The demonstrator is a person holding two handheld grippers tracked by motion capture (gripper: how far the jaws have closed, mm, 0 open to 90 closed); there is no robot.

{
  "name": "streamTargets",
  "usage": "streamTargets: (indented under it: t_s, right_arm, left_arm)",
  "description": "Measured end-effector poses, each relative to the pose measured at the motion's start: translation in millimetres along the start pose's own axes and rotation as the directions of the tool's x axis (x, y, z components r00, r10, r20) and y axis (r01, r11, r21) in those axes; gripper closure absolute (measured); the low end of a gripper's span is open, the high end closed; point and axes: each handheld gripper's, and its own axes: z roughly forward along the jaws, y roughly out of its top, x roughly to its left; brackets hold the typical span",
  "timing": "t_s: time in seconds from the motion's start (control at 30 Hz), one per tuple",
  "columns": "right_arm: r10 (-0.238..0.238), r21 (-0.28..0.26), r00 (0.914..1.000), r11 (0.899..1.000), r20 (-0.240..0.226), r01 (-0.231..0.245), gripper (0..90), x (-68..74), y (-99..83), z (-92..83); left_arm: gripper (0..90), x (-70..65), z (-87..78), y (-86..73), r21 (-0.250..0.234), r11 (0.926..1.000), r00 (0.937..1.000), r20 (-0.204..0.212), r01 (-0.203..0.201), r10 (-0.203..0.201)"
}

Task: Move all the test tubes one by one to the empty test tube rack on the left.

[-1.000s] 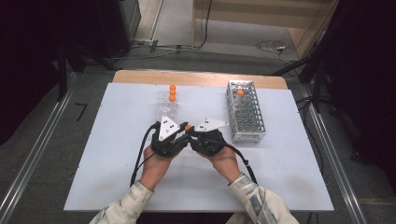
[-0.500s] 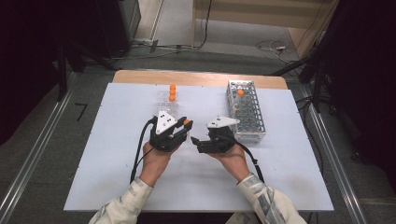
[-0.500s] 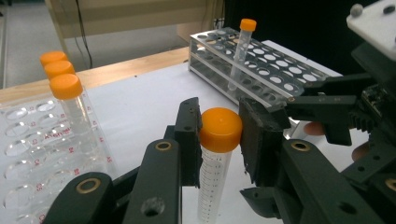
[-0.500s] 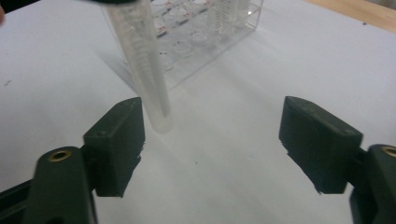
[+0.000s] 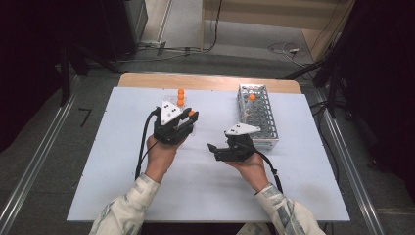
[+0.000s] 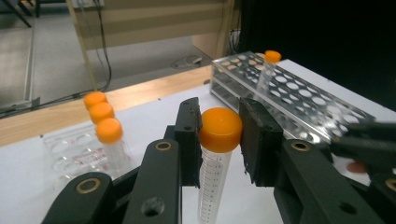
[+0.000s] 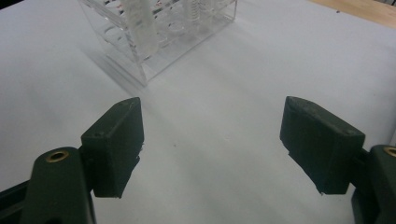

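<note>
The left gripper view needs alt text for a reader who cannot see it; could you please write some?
A black claw grips a clear tube just under its orange cap. Behind stand a clear rack with three orange-capped tubes and a metal rack holding one.

On the table [image 5: 122, 196], the clear rack [image 5: 172, 100] stands toward the far edge left of centre, with the metal rack [image 5: 266, 129] well apart to its right. The left gripper [image 5: 188, 117] sits just before the clear rack, a capped tube [image 6: 217, 140] between its jaws. The right gripper [image 5: 211, 148] lies nearer the person, beside the metal rack's near left corner.
</note>
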Motion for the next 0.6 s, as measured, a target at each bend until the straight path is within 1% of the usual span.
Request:
streamTargets:
  t_s: [0.2,0.37,0.5,0.6]
  right_arm:
    - [-0.003,0.000,1.0000,1.000,-0.001,0.003,21.1,-0.7,-1.1,-0.1]
    - [0.001,0.004,1.0000,1.000,0.001,-0.001,21.3,-1.5,-1.8,-0.2]
    - [0.001,0.004,1.0000,1.000,-0.002,-0.001,21.4,-0.7,-1.9,-0.1]
    - [-0.002,0.003,1.0000,1.000,-0.004,0.002,21.5,-0.4,-1.8,-0.2]
  left_arm:
    - [70.3,16.3,9.1,12.3,0.002,1.0000,0.9982,-0.059,0.010,-0.009]
    - [70.4,31.5,11.2,23.1,-0.005,0.9997,0.9947,-0.100,0.024,-0.025]
    - [70.3,38.8,13.9,26.6,-0.002,0.9995,0.9918,-0.124,0.032,-0.032]
    - [70.3,42.7,18.0,25.5,0.004,0.9992,0.9898,-0.137,0.040,-0.039]
